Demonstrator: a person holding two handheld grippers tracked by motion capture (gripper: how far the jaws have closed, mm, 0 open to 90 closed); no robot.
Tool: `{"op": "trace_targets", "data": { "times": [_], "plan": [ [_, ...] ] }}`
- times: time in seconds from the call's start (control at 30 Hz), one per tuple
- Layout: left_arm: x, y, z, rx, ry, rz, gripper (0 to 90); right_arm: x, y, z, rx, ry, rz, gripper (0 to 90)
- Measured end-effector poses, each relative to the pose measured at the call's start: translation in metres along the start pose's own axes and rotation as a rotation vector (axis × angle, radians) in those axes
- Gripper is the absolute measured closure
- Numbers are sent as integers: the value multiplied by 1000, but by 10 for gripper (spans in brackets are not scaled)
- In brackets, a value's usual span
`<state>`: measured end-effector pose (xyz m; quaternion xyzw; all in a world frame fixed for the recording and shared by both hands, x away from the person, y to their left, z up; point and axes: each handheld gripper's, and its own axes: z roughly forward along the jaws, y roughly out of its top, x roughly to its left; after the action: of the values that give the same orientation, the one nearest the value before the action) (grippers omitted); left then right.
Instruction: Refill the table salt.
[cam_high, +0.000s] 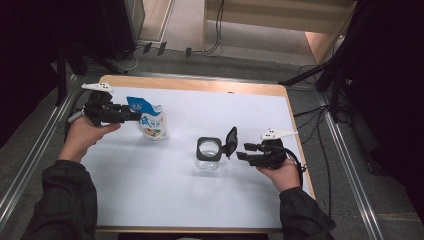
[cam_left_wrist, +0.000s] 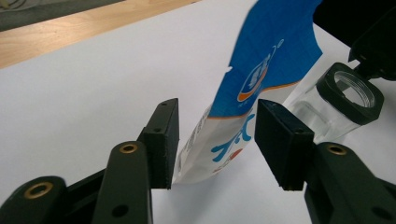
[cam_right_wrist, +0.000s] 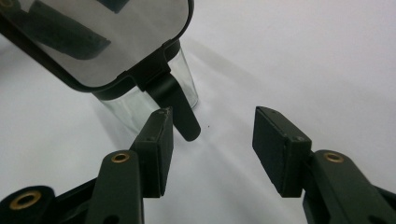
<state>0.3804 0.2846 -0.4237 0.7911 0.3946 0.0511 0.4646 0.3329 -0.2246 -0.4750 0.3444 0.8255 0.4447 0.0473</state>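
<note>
On the white sheet covering the wooden table (cam_high: 292, 107), a clear square jar (cam_high: 208, 152) with a black rim is stood, its hinged black lid (cam_high: 231, 141) flipped up. Left of the jar, a glossy blue-and-white pouch (cam_high: 151, 121) is stood upright; its edge is straddled by the half-open left gripper (cam_left_wrist: 217, 140), one pad seemingly brushing it. Right of the jar, the right gripper (cam_right_wrist: 212, 149) is held half-open on nothing, close to the lid's tab. Bare sheet is left before the jar.

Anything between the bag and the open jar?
Nothing visible: bare white table lies between the bag and the jar. The jar's lid is flipped open on the far side from the bag, toward the right tongs.
</note>
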Motion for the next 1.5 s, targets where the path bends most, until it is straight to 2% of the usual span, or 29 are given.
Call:
{"op": "trace_targets", "data": {
  "times": [0.17,0.23,0.27,0.33,0.4,0.53,0.6,0.7,0.77,0.83,0.9,0.97,1.0,1.17,1.27,1.3,1.37,1.43,1.5],
  "plan": [
    [-1,3,7,9,-25,29,571,4,-4,0,17,2,-4,496],
    [-4,4,9,14,-17,41,578,5,-4,0,17,9,-4,496],
    [-4,5,9,11,-17,41,617,7,-4,0,18,12,-3,496],
    [-3,5,9,11,-10,41,639,7,-4,1,19,12,-3,496],
    [-3,4,9,6,-18,39,661,9,-4,2,29,16,-3,496],
    [-4,2,9,-4,-16,64,721,10,-4,4,33,24,-7,495],
    [-4,2,10,-14,-25,58,760,10,-3,5,33,25,-9,495],
    [-5,1,10,-13,-17,53,800,10,-2,7,28,30,-9,495],
    [-6,1,10,-11,-18,29,817,10,-2,7,30,34,-7,495],
    [-7,1,9,-3,-13,37,842,10,-2,7,25,44,0,495],
    [-8,1,9,0,-16,24,862,10,-1,7,23,43,1,495],
    [-8,1,9,7,-29,-9,889,10,-1,7,20,42,1,495],
    [-8,2,9,9,-27,-27,894,10,-1,6,18,43,3,496],
    [-13,4,11,6,-32,-42,900,13,0,3,11,41,2,505],
    [-16,7,11,0,-45,-51,900,16,1,1,6,43,-2,512],
    [-16,8,12,12,-75,-56,900,17,1,0,5,44,-2,515],
    [-16,8,12,14,-79,-73,900,20,1,-1,7,48,-10,516],
    [-18,9,10,12,-67,-73,900,25,2,-1,1,50,-18,516],
    [-19,11,8,10,-74,-66,900,28,3,-2,-7,57,-26,523]
  ]
}}
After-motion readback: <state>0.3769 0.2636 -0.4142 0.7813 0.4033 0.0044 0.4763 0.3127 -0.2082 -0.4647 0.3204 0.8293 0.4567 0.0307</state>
